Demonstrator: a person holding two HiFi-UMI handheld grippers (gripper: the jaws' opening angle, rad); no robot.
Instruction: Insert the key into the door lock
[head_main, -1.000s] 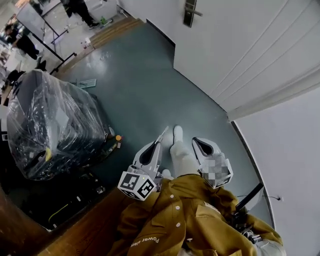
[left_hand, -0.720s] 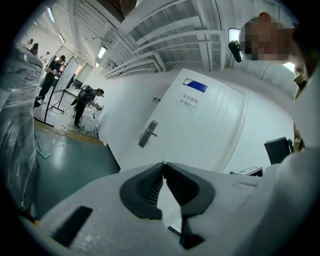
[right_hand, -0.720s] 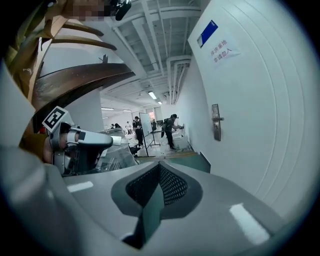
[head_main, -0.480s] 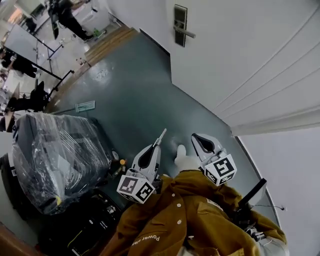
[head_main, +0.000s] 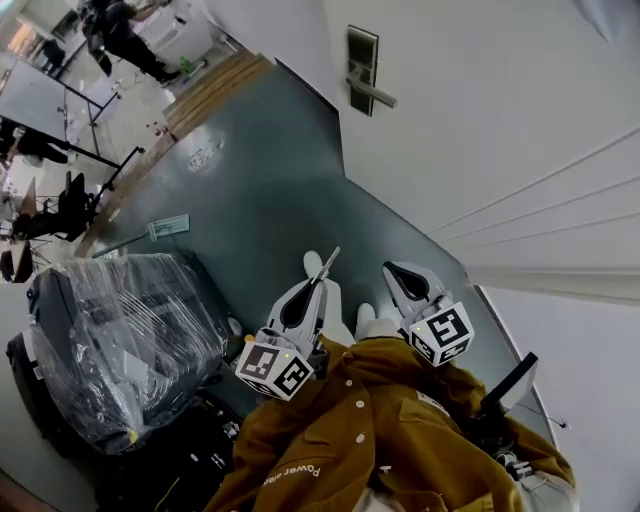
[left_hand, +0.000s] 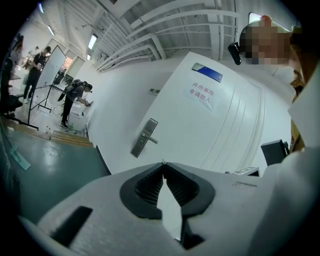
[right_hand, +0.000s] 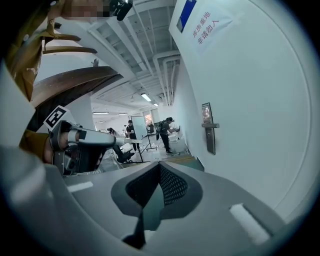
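A silver door lock plate with a lever handle (head_main: 362, 72) sits on the white door (head_main: 480, 110) at the top of the head view. It also shows as the lock (left_hand: 143, 144) ahead of the left gripper and as the lock (right_hand: 208, 129) far right of the right gripper. My left gripper (head_main: 318, 284) is shut on a thin silver key (head_main: 327, 264) that sticks out past its tips; in the left gripper view only the key's tip (left_hand: 163, 161) peeks over the left gripper (left_hand: 163, 164). My right gripper (head_main: 392, 269) is shut with nothing in it, as the right gripper (right_hand: 159, 164) view confirms. Both are well short of the lock.
A black bulky item wrapped in clear plastic (head_main: 120, 340) stands at the left on the green floor (head_main: 250, 180). A wooden step (head_main: 215, 82) and people at desks lie beyond. A paper sign (left_hand: 202, 95) hangs on the door. The person's white shoe (head_main: 314, 264) is below the grippers.
The head view has swung up and toward the door, so the lock plate now appears larger and lower in the picture. Both grippers keep roughly their places, still shut.
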